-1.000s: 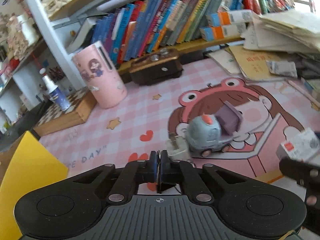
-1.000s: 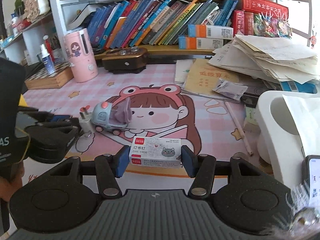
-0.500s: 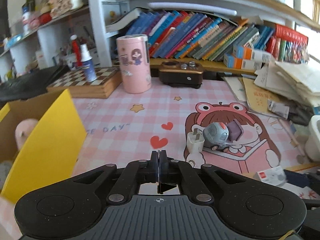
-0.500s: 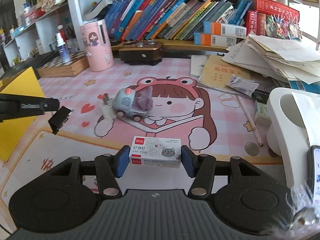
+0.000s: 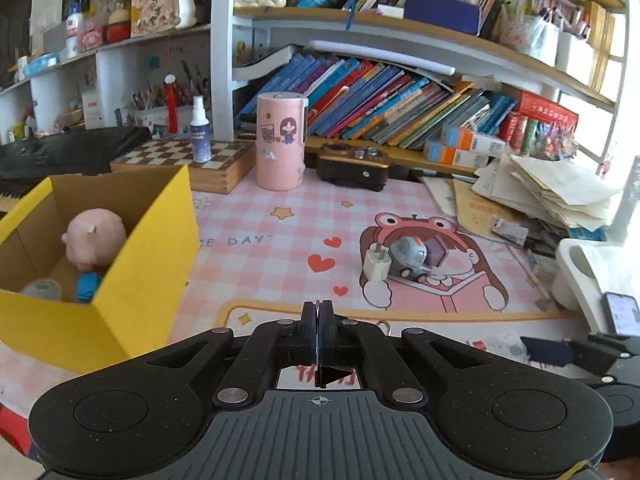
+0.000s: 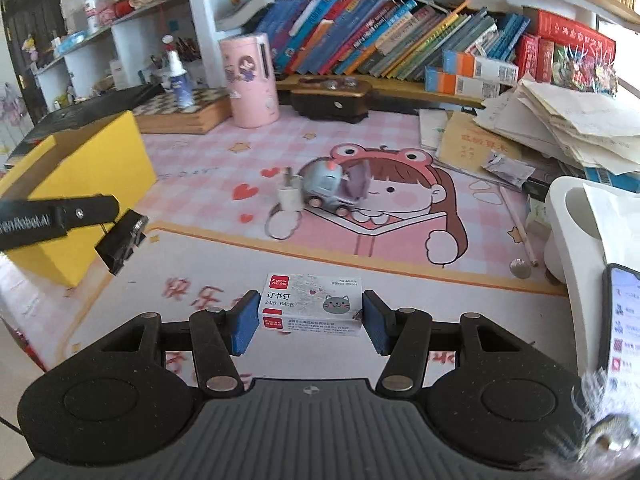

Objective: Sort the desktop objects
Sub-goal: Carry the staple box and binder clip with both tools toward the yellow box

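Note:
My right gripper (image 6: 310,322) is shut on a white staple box (image 6: 312,306) with a red label and a cat face, held above the desk mat. My left gripper (image 5: 319,320) is shut on a black binder clip (image 6: 120,240), which hangs from its tips in the right wrist view, beside the yellow box (image 6: 92,176). The yellow box (image 5: 132,280) is open at the left and holds a pink plush pig (image 5: 94,236) and small items. A white charger plug (image 5: 376,266) and a grey toy car (image 5: 412,256) lie on the pink mat.
A pink cylinder (image 5: 280,142), a chessboard box (image 5: 188,160) with a spray bottle (image 5: 199,128), and a dark wooden box (image 5: 352,164) stand at the back. Paper piles (image 5: 540,196) and a white holder (image 6: 580,232) crowd the right. A phone (image 6: 622,328) lies at the right edge.
My left gripper has pulled back and left with the clip, away from the plug and car; the yellow box now shows its inside. My right gripper has drawn back with the staple box.

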`<action>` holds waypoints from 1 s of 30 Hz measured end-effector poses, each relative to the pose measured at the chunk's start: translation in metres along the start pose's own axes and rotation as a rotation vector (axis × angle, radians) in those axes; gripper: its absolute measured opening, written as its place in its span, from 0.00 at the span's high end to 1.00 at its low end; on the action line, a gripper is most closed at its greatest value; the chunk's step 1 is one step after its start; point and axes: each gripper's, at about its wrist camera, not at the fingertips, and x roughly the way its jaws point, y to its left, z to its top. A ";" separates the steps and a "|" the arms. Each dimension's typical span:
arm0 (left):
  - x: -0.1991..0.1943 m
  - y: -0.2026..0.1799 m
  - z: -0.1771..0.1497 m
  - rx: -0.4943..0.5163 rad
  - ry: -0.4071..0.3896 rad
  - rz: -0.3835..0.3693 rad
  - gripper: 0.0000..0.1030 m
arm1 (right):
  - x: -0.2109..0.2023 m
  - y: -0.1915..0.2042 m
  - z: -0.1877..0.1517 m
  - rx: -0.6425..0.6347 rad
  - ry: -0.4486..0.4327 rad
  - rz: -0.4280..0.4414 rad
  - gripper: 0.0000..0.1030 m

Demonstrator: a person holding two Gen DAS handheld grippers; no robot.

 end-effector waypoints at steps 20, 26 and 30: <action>-0.101 0.111 -0.065 0.007 -0.012 -0.128 1.00 | -0.079 0.133 -0.060 0.015 -0.070 -0.101 0.49; -0.130 0.145 -0.088 0.016 0.006 -0.109 1.00 | -0.094 0.180 -0.080 0.025 -0.072 -0.101 0.49; -0.147 0.168 -0.097 -0.023 0.008 -0.084 1.00 | -0.100 0.210 -0.088 0.006 -0.058 -0.064 0.49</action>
